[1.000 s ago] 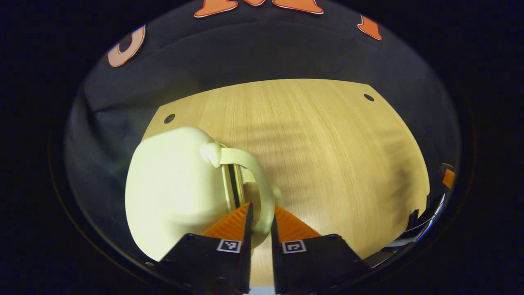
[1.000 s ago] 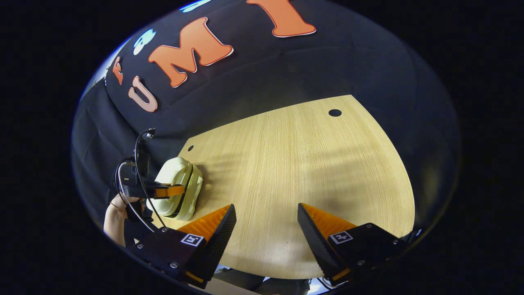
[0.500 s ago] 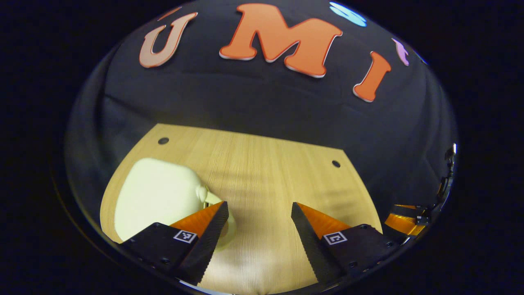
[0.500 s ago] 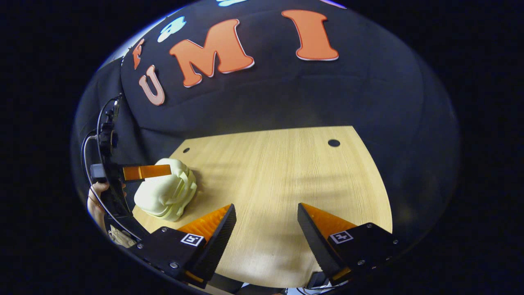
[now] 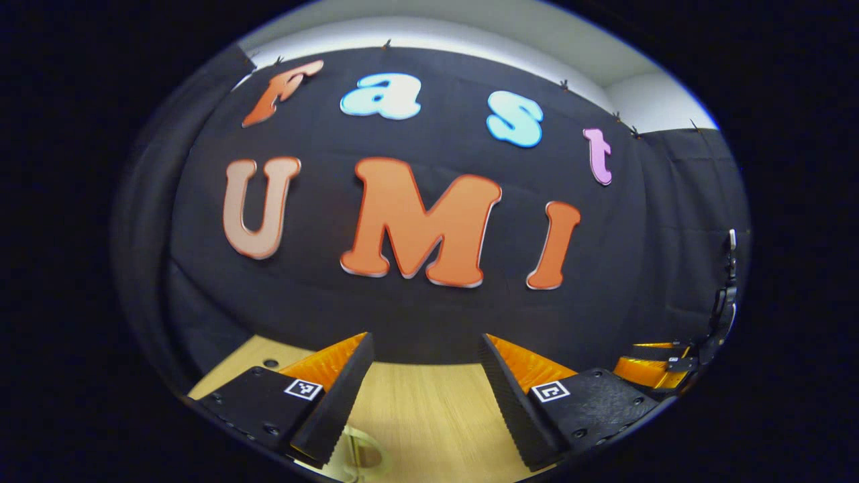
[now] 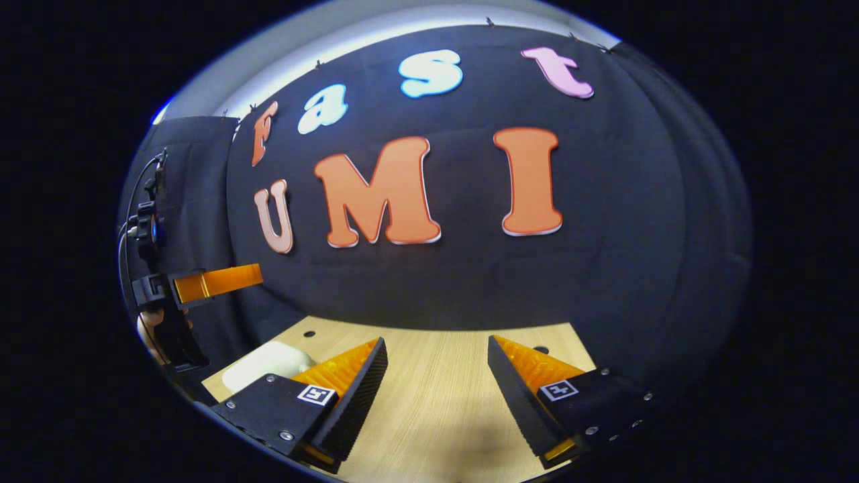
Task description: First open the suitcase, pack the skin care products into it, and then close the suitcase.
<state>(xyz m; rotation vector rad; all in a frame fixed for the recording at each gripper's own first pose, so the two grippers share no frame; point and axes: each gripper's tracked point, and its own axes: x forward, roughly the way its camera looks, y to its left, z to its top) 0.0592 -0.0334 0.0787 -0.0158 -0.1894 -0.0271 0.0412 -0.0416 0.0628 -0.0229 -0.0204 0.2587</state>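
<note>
The small cream suitcase (image 6: 265, 359) lies on the wooden table (image 6: 436, 409) at the left of the right gripper view, partly hidden behind my right gripper's own finger. My right gripper (image 6: 436, 349) is open above the table with nothing between its fingers. The left gripper (image 6: 215, 282) hangs well above the suitcase, held by a hand (image 6: 151, 329). In the left gripper view my left gripper (image 5: 424, 349) stands open and holds nothing. A bit of the suitcase's handle (image 5: 359, 455) peeks out below its left finger. The right gripper (image 5: 661, 367) sits at the far right edge.
The black booth wall rises behind the table's far edge in both views. A narrow strip of table (image 5: 416, 409) lies under the left gripper. Round holes (image 6: 309, 333) mark the table's back corners.
My left gripper let go of the suitcase handle, opened and rose away. The suitcase went from standing to lying on the table. Both views have tilted up toward the wall.
</note>
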